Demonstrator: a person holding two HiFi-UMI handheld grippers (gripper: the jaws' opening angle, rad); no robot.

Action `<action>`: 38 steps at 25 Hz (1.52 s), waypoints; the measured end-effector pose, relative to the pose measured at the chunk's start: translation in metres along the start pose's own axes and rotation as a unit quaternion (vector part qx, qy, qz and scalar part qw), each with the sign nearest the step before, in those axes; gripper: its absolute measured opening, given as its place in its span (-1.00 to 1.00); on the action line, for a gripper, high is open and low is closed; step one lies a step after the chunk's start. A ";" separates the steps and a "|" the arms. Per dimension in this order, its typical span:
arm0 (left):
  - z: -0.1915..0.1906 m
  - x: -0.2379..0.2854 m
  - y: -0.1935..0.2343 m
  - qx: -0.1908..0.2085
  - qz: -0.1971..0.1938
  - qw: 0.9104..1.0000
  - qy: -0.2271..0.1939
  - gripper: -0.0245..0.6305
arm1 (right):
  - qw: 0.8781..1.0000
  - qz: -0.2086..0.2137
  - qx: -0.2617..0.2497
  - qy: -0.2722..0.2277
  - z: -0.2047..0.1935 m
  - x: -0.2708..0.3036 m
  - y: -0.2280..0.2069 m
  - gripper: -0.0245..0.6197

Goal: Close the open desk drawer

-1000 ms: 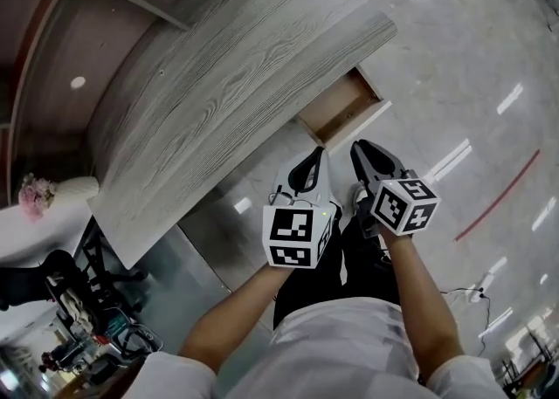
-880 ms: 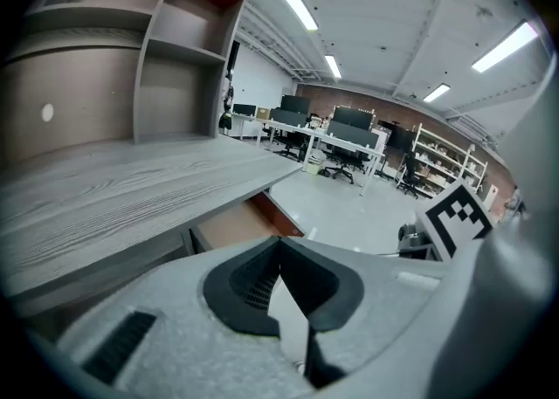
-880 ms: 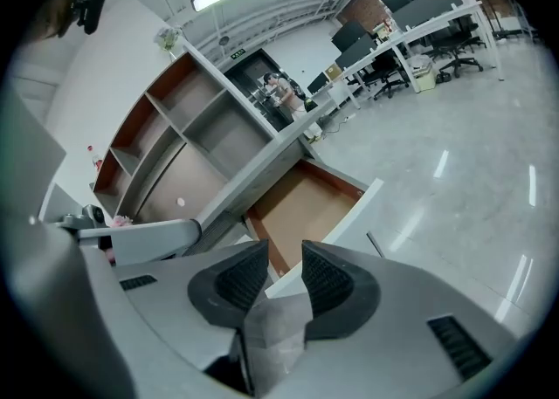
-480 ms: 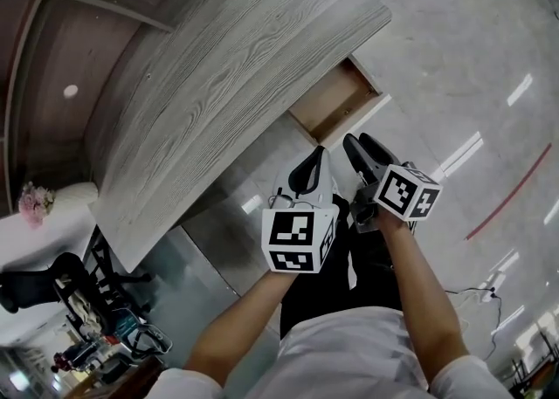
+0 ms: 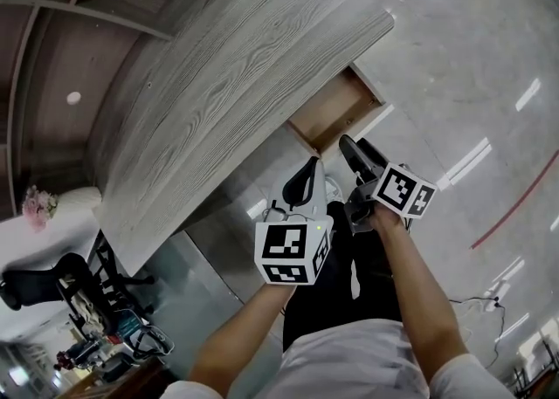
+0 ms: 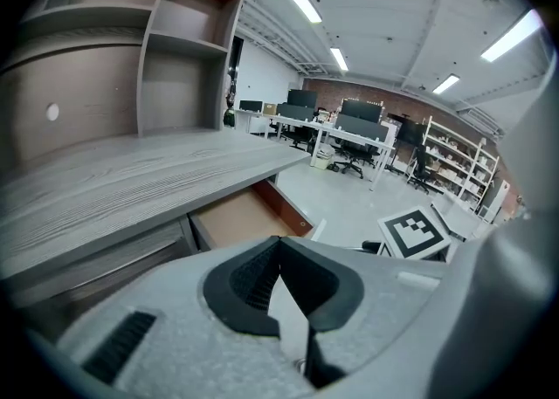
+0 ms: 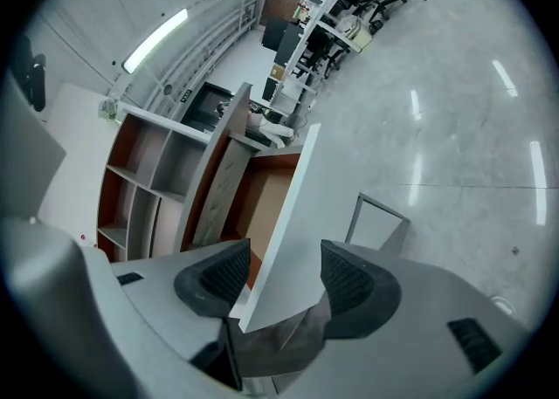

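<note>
The grey wood desk (image 5: 236,65) has one drawer (image 5: 336,109) pulled out at its right end, brown and empty inside. In the right gripper view the drawer's white front panel (image 7: 293,214) runs edge-on between the jaws of my right gripper (image 7: 281,268). Those jaws are opening, and neither pad (image 7: 345,277) presses on the panel. In the head view my right gripper (image 5: 352,151) sits at the drawer's near edge. My left gripper (image 5: 306,181) hangs beside it, short of the drawer (image 6: 240,218). My left gripper (image 6: 278,247) is shut with nothing in it.
Open shelves (image 6: 175,48) rise behind the desk. An office chair (image 5: 44,279) and pink flowers (image 5: 35,201) are at the left. The glossy floor carries a red line (image 5: 515,205). The person's legs (image 5: 341,275) are below the grippers. Distant desks and chairs (image 6: 349,135) fill the room.
The right gripper's jaws have spread apart, and the gripper has rolled and sunk toward the drawer front. The left gripper has dropped a little in the head view.
</note>
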State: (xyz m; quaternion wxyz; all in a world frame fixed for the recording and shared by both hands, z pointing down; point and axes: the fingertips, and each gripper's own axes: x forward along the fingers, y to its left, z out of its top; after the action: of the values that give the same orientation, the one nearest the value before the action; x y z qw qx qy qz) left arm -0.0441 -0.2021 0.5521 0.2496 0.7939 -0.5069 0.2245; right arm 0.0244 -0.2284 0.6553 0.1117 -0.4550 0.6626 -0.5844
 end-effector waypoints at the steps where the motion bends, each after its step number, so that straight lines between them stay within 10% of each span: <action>1: -0.001 -0.001 0.001 -0.001 0.002 1.000 0.001 -0.92 | 1.000 0.002 0.005 0.001 0.000 0.002 -0.001 -0.25; 21: -0.001 -0.015 -0.001 0.007 0.010 1.000 0.000 -0.92 | 0.997 -0.005 0.071 -0.006 0.005 0.004 -0.002 -0.38; 38: 0.010 -0.020 -0.004 0.001 0.003 1.000 -0.012 -0.92 | 0.995 0.069 0.077 0.007 0.012 -0.003 0.048 -0.39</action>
State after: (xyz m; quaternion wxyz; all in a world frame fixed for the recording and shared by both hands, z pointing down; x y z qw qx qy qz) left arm -0.0469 -0.1929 0.5313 0.2418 0.7951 -0.5122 0.2169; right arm 0.0115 -0.2392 0.6087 0.1818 -0.3944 0.6458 -0.6280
